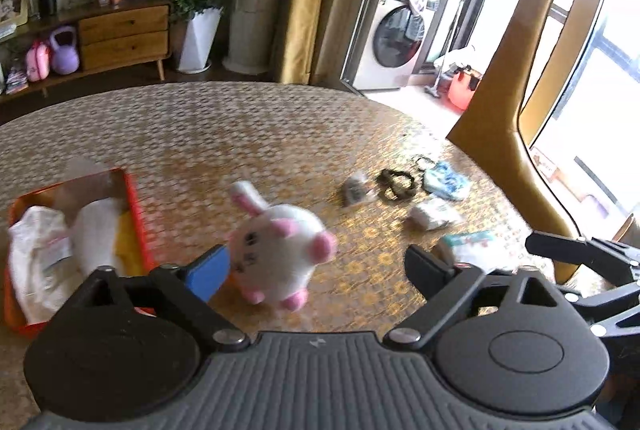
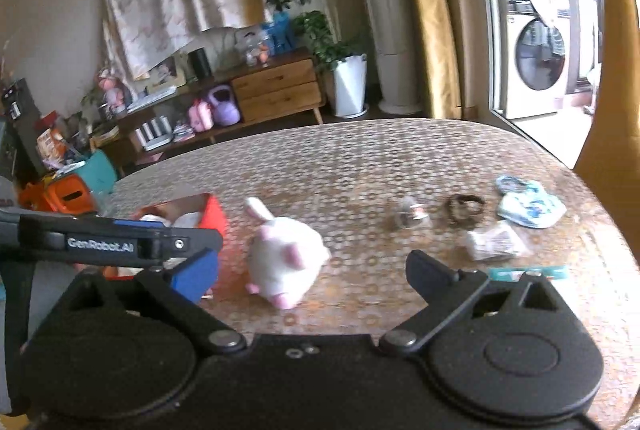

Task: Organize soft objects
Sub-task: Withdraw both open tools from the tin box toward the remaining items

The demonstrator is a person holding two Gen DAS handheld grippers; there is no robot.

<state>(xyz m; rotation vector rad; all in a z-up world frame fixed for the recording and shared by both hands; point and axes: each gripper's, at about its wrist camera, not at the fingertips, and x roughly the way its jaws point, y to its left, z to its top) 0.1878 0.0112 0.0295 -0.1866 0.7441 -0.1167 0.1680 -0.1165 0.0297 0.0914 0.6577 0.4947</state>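
Clearly both tongs gape wide and grip nothing: the left tongs [image 1: 316,266] frame the plush rabbit [image 1: 276,250] at centre frame, its head just beside the blue pad, seemingly lined up for a grab. The right tongs [image 2: 312,270] sit alongside. At left, the orange tray [image 1: 136,206] already holds white soft things; small packets [image 1: 434,214] lie scattered on the surface [image 1: 240,134] at right, probably awaiting sorting.
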